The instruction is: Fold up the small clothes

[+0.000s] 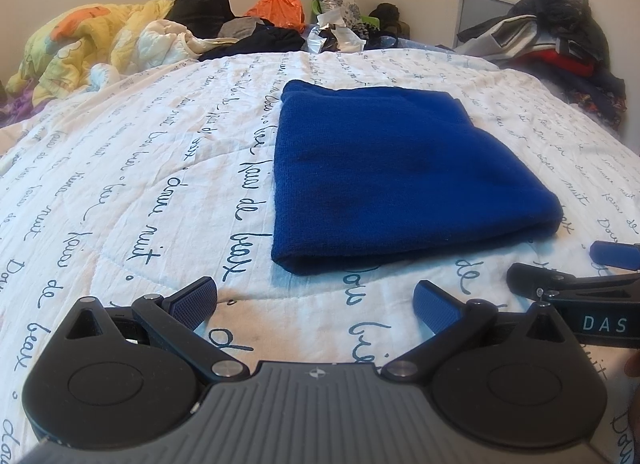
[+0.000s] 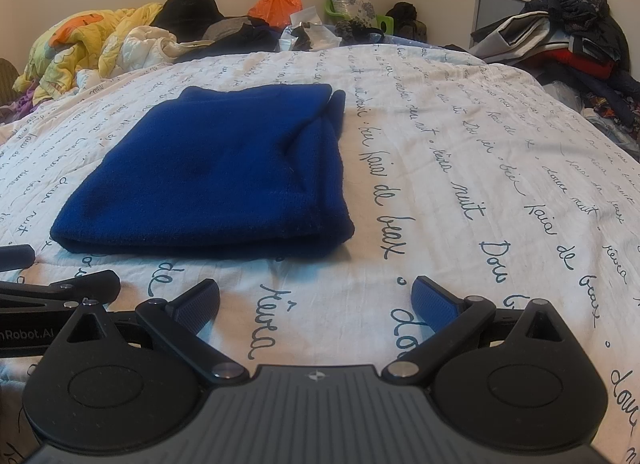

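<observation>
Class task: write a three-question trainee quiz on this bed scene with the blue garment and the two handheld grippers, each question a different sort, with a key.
1. True or false: the left gripper grips the blue garment.
2. Multiple choice: the blue garment lies (A) crumpled in a heap, (B) folded flat on the white bedspread, (C) hanging off the bed's edge.
3. Fill in: the right gripper has its jaws ____ and holds nothing.

Key: 1 false, its jaws are open and short of the garment; 2 B; 3 open.
</observation>
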`<state>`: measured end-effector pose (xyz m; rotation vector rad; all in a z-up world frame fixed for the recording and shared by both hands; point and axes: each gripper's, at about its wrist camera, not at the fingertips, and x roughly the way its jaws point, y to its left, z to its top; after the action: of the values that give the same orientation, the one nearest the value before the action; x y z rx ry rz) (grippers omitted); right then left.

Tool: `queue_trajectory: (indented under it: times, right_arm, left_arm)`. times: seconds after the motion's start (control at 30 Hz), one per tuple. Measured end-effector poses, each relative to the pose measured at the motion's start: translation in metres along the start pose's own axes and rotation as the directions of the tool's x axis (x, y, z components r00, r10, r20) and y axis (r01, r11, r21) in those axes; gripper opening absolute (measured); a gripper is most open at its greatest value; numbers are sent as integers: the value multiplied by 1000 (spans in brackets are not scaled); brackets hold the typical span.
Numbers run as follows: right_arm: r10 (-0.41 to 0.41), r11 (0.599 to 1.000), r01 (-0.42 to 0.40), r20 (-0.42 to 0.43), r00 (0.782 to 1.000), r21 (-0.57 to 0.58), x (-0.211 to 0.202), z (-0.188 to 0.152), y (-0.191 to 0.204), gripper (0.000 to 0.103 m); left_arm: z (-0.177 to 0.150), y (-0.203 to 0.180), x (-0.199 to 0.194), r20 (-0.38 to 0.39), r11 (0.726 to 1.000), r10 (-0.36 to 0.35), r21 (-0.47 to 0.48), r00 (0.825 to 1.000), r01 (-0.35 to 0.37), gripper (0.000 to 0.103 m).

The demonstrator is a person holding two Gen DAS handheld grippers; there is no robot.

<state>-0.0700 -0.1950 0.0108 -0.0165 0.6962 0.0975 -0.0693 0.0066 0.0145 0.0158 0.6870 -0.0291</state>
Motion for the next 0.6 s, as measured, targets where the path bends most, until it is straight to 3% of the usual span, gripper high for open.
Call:
queue_trajectory:
  times: [0.6]
  right_arm:
    - [0,1000,0,0,1000,0,0,0,0,103]
  left_arm:
    - [1,0,0,-7,1000,1,0,1000,-1,103]
